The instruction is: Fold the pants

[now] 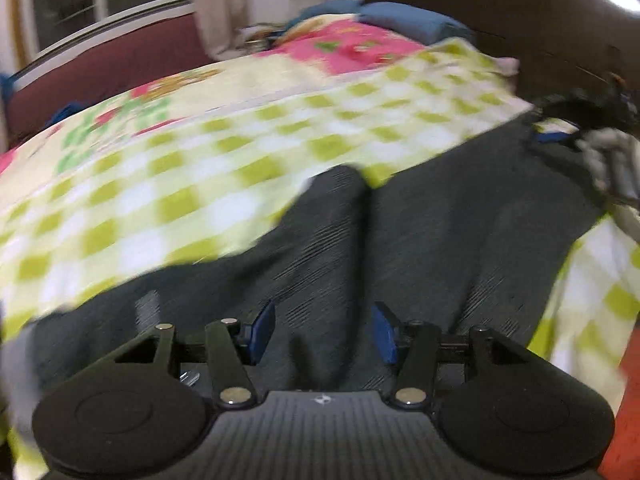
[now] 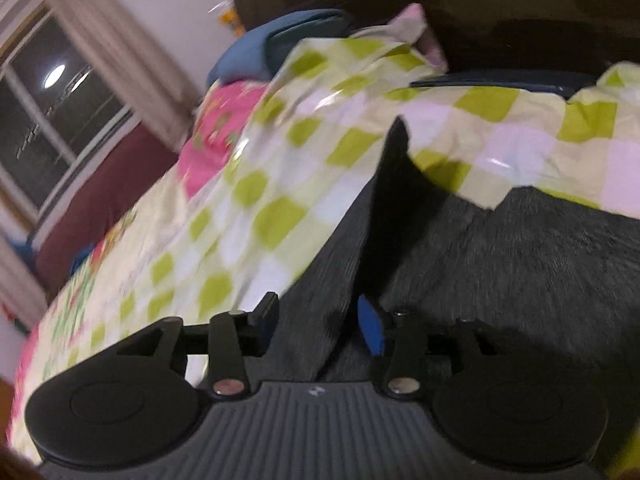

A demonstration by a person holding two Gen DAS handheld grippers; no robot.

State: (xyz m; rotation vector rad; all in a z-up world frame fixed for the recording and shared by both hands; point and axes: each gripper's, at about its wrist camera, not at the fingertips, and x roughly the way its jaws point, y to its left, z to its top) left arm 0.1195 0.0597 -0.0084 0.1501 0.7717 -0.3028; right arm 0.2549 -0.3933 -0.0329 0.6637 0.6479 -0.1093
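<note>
Pants (image 1: 460,232) of dark charcoal grey lie spread on the bed, on top of a sheet (image 1: 240,148) checked in lime green and white. The cloth looks thick and faintly ribbed or heathered, with fine streaks running across it, though the blur makes the weave hard to read. From the left wrist view the two legs lie side by side, with a deep dark crease between them running away from the gripper. A fold of the checked sheet laps over the far edge of the pants in the right wrist view (image 2: 500,280).

The left gripper (image 1: 323,330) hangs just over the grey cloth with its blue-padded fingers (image 1: 264,328) spread apart; nothing is pinched between them. The right gripper (image 2: 320,326) also stands parted over the pants, close to their left edge where the grey meets the checks; its fingers (image 2: 370,330) grip nothing either. In the left wrist view the other tool shows at the far right edge, at the pants' corner.

Beyond the checks lies a pink flowered cover (image 1: 352,46), blue pillows (image 1: 408,20) at the dark headboard (image 1: 500,8), and a window (image 2: 52,120) with pale curtains.
</note>
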